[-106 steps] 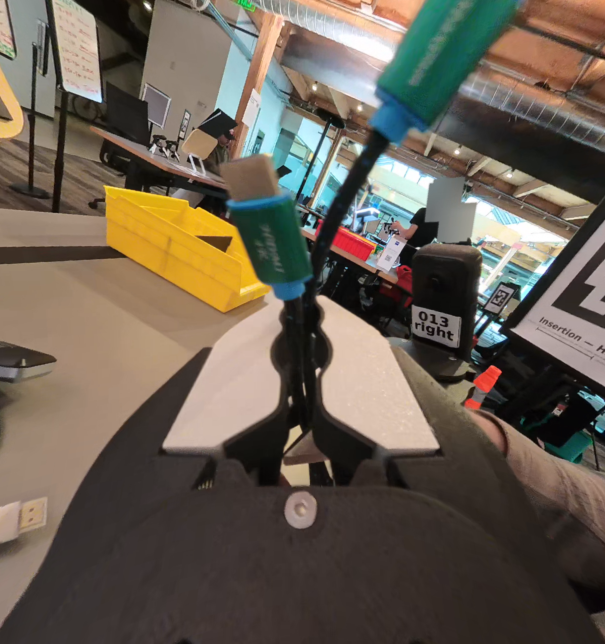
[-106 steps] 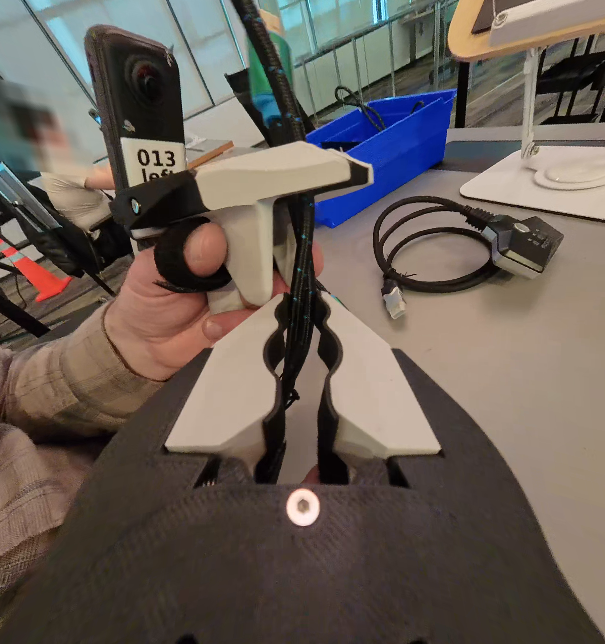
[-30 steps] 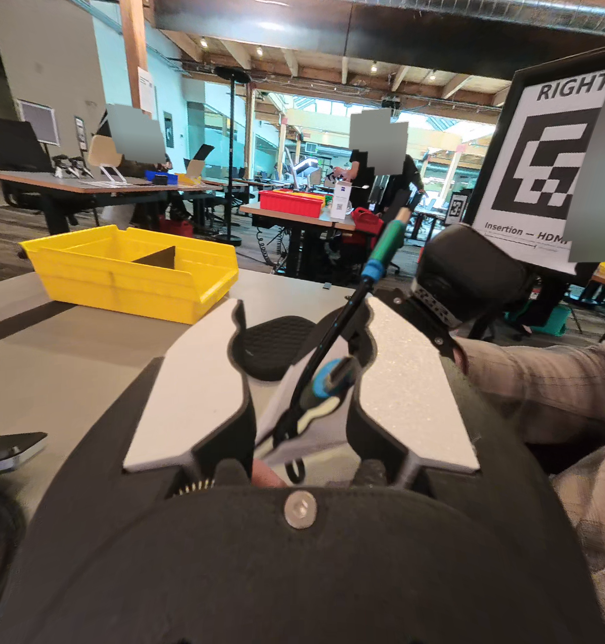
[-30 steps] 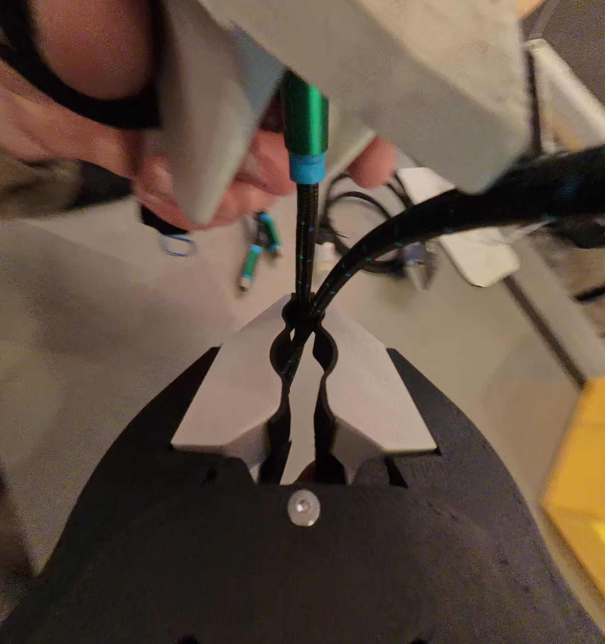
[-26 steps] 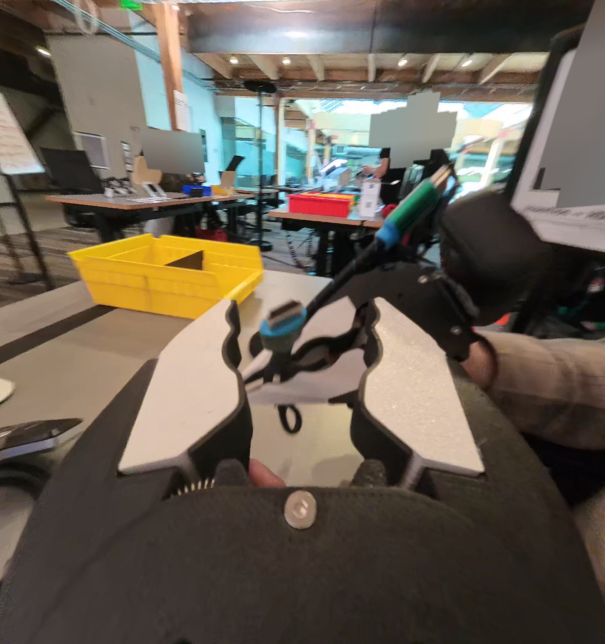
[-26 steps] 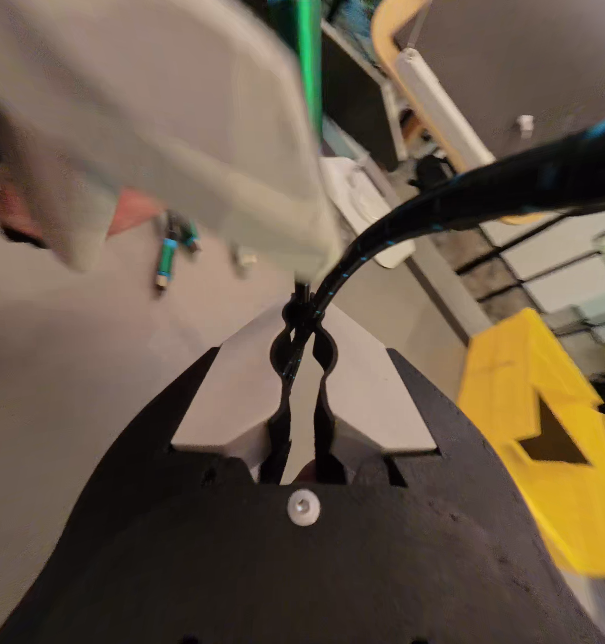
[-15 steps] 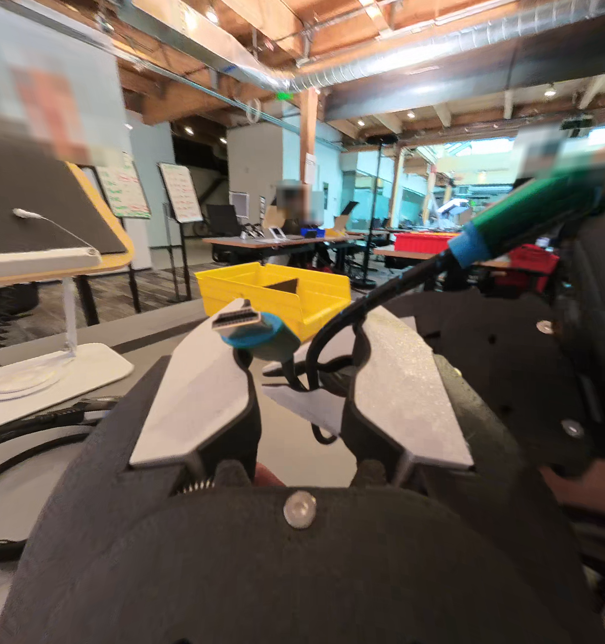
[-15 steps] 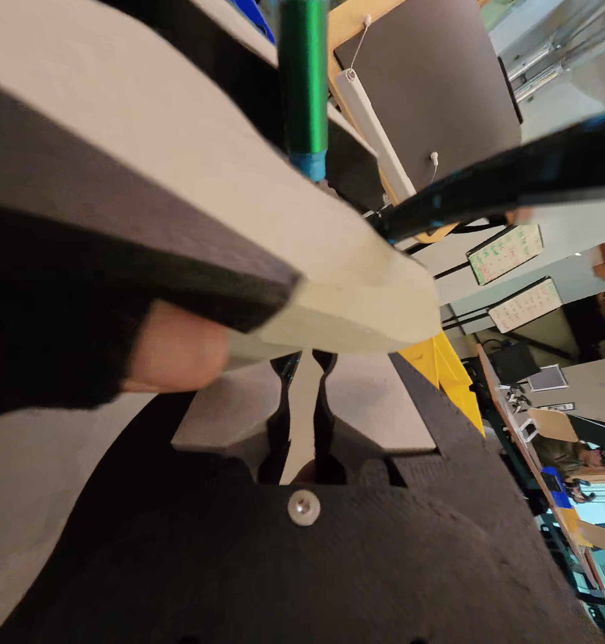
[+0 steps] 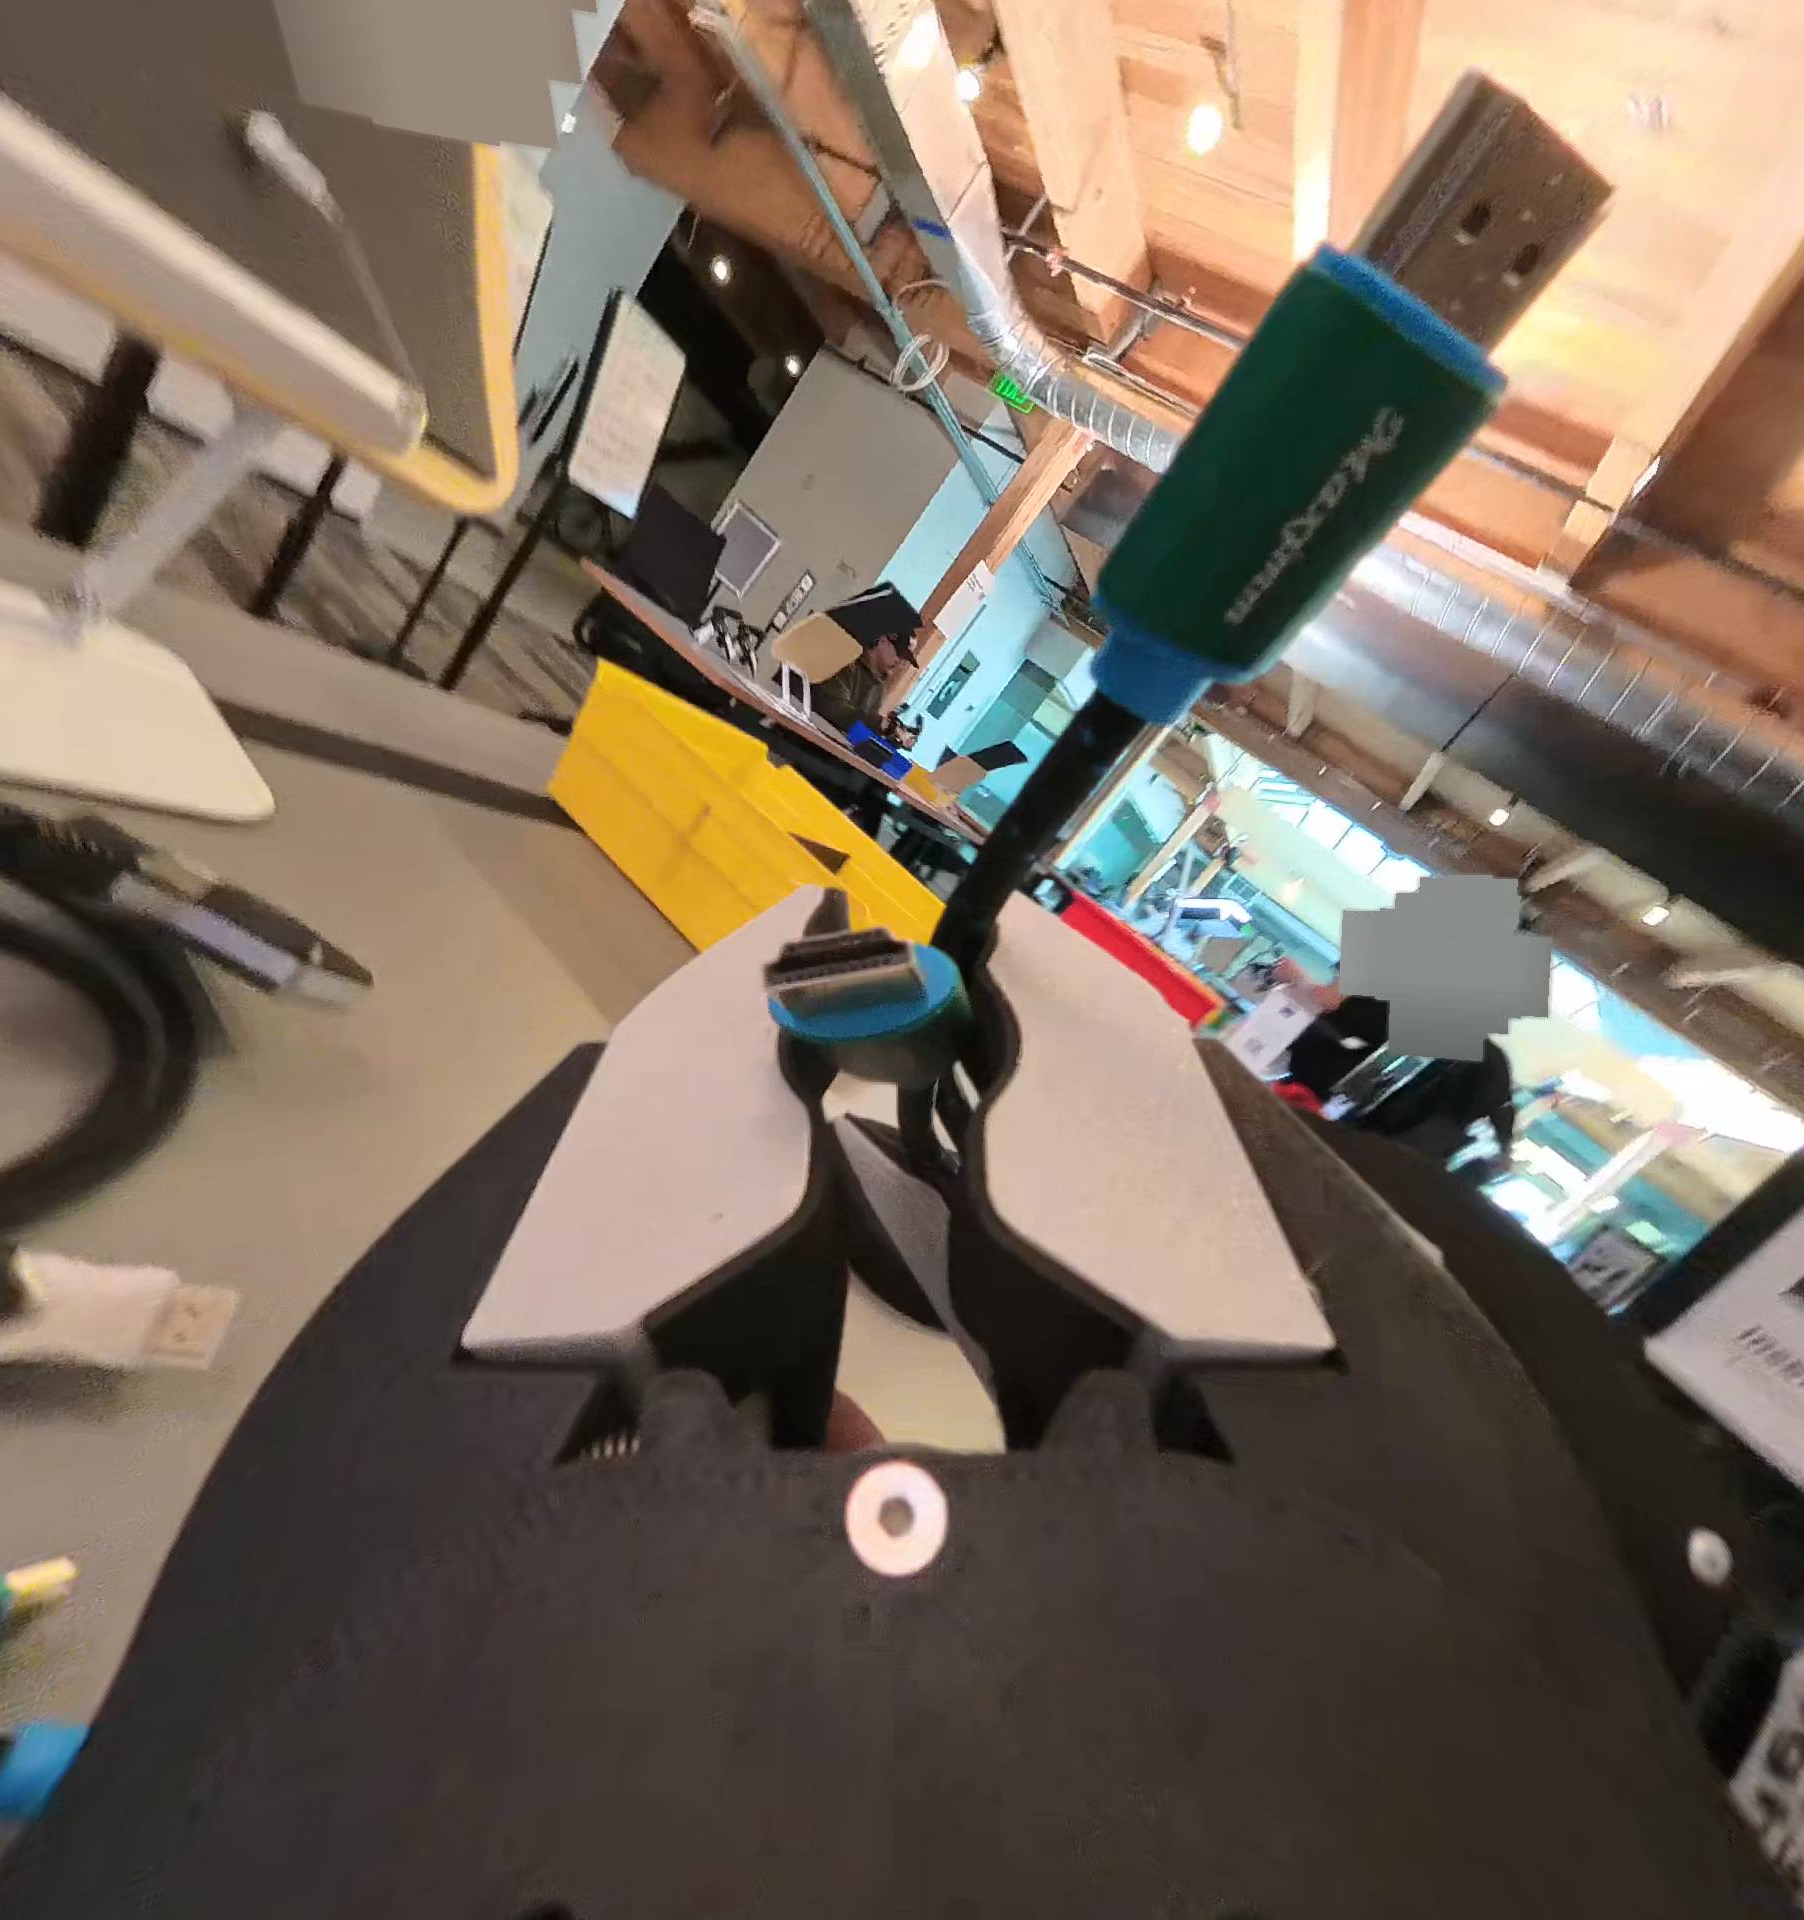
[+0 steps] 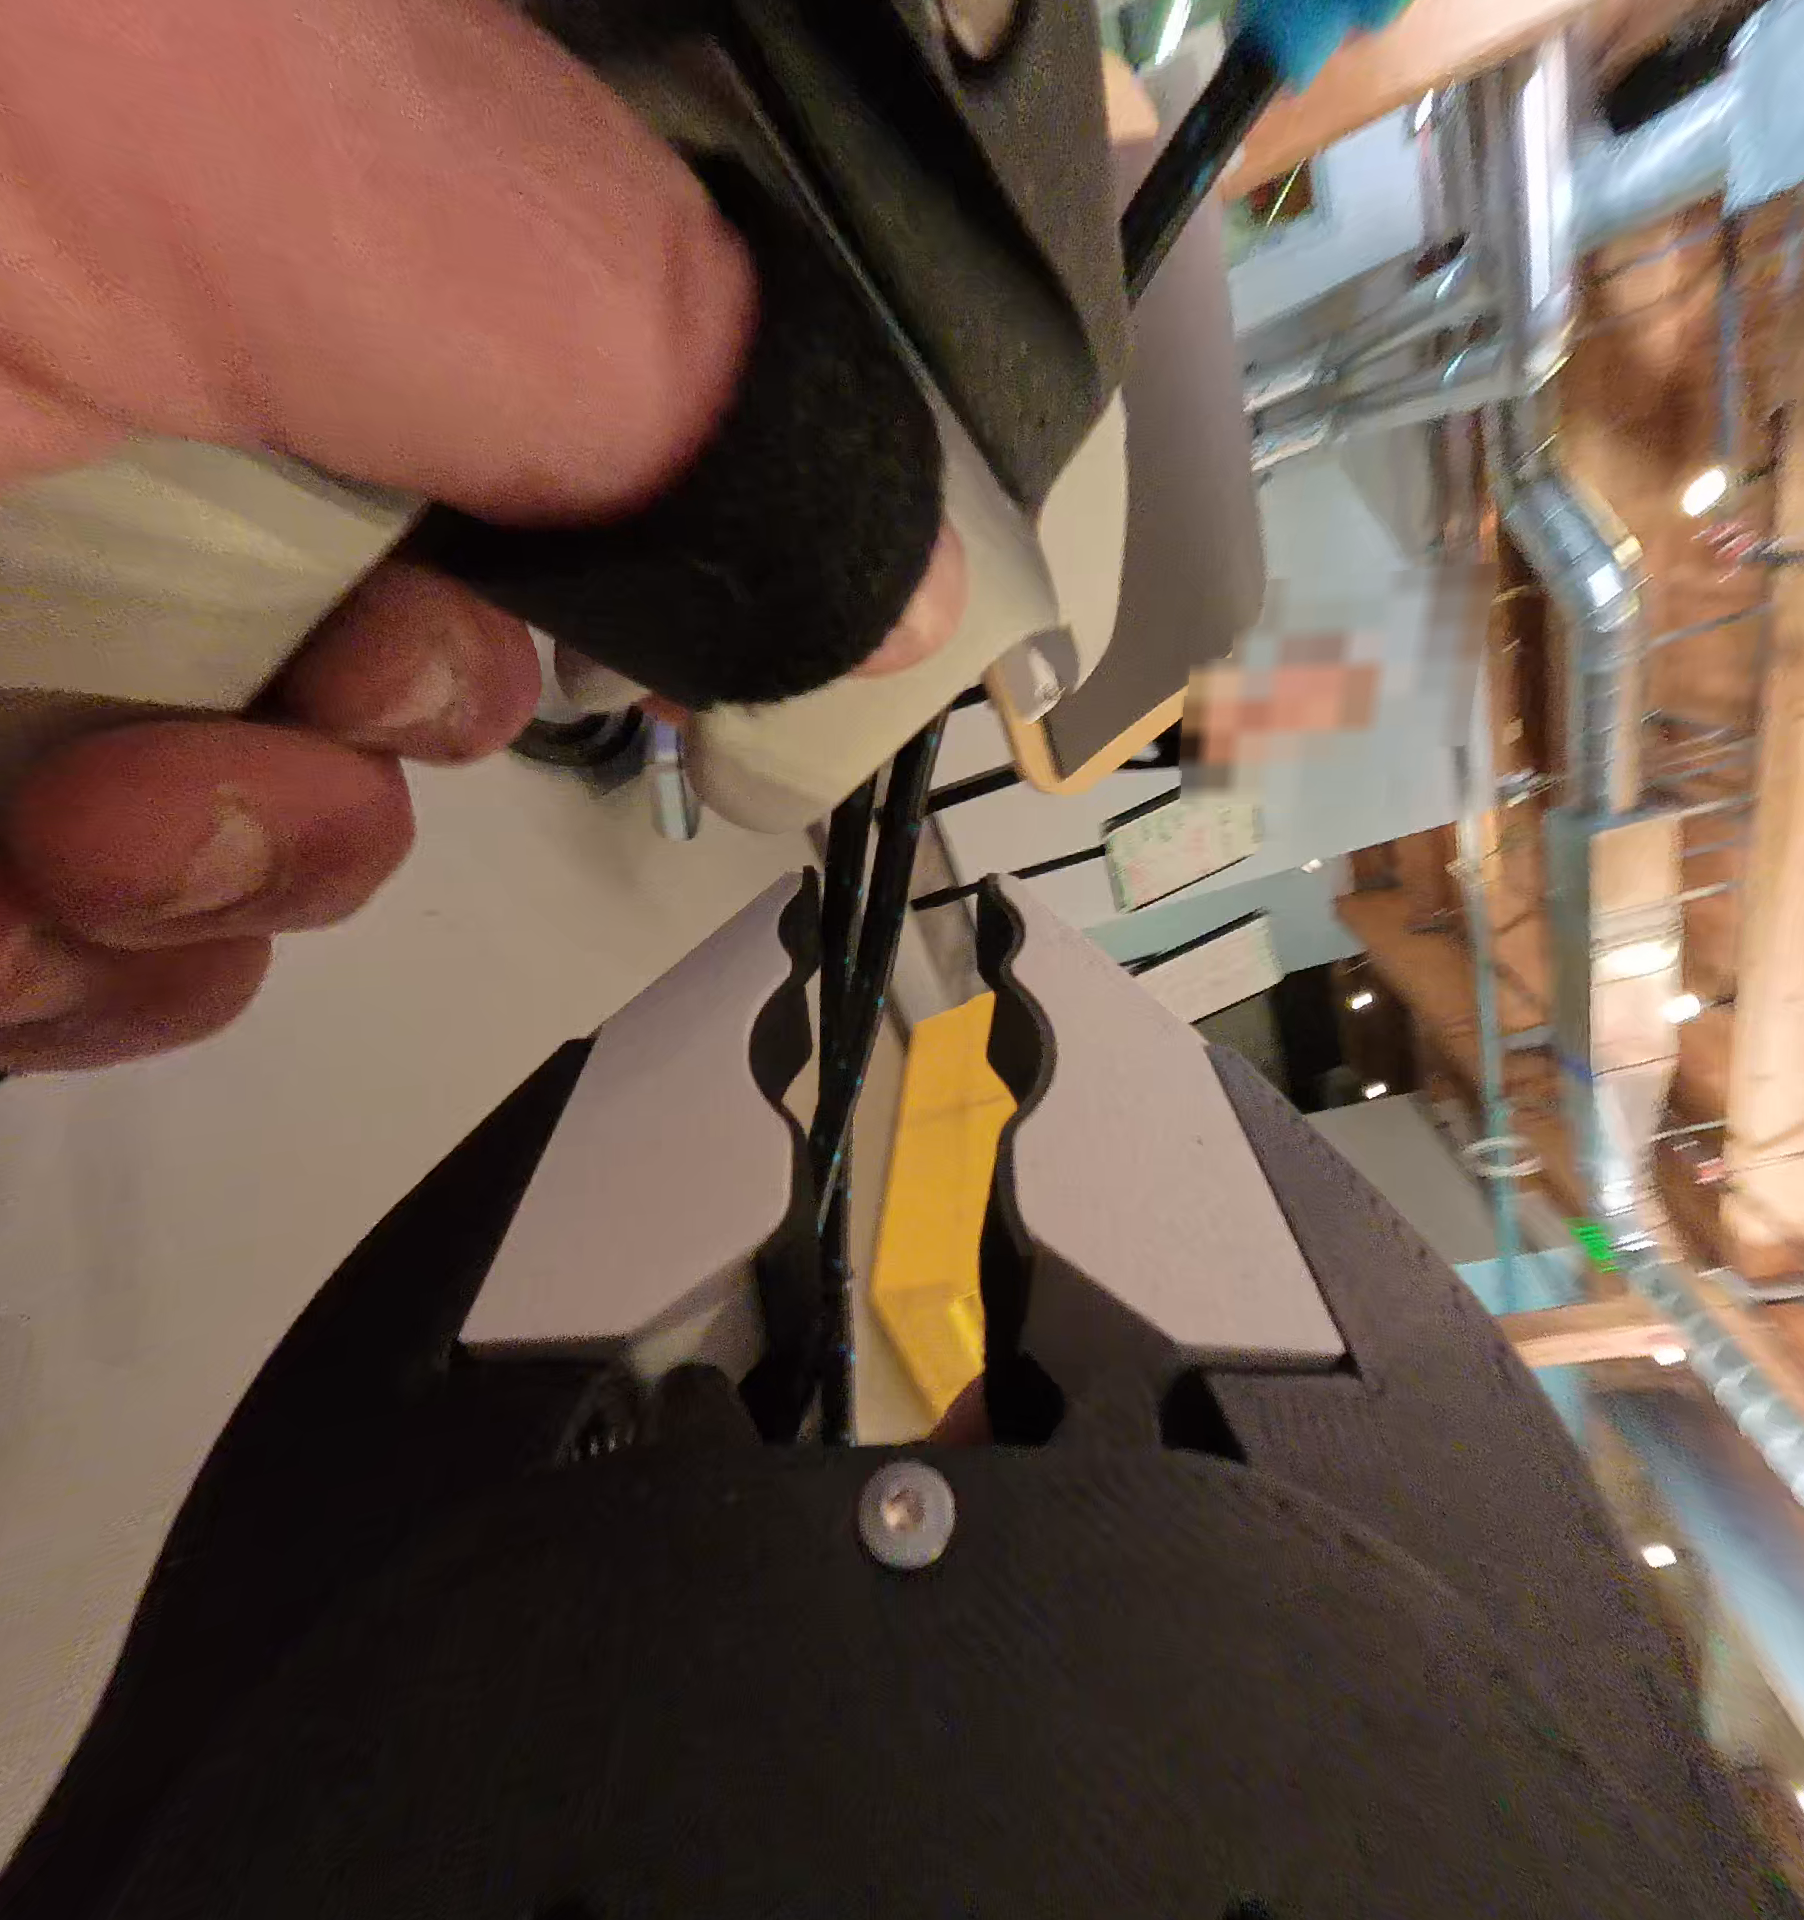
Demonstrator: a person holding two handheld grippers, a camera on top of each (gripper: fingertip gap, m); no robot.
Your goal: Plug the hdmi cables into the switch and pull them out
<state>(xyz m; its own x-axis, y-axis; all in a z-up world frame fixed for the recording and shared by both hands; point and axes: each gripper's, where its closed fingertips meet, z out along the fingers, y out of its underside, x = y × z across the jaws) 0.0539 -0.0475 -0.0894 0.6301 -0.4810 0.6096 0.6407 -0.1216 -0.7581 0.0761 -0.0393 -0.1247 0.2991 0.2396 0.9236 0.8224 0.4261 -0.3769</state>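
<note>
In the left wrist view my left gripper (image 9: 908,909) is tilted up off the grey table (image 9: 410,935) and shut on a black braided HDMI cable (image 9: 1023,821). One plug (image 9: 846,971) with a blue collar sits in the notch between the fingers, facing the camera. The cable's other green plug (image 9: 1293,468) sticks up to the upper right. In the right wrist view my right gripper (image 10: 898,883) is open, and two strands of the cable (image 10: 856,997) run loosely between its fingers. A bare hand (image 10: 358,312) holding the left gripper fills the upper left. I cannot see the switch.
A yellow bin (image 9: 711,821) stands on the table behind the gripper; it also shows in the right wrist view (image 10: 929,1143). A white lamp base (image 9: 77,727), a black cable coil (image 9: 98,1039) and loose connectors (image 9: 119,1320) lie at the left. A sign board (image 9: 1760,1299) stands at the right.
The left gripper has closed from wide open onto the cable and tilted upward. The right gripper, shut on the cable strands a second ago, has opened. Both views have swung round.
</note>
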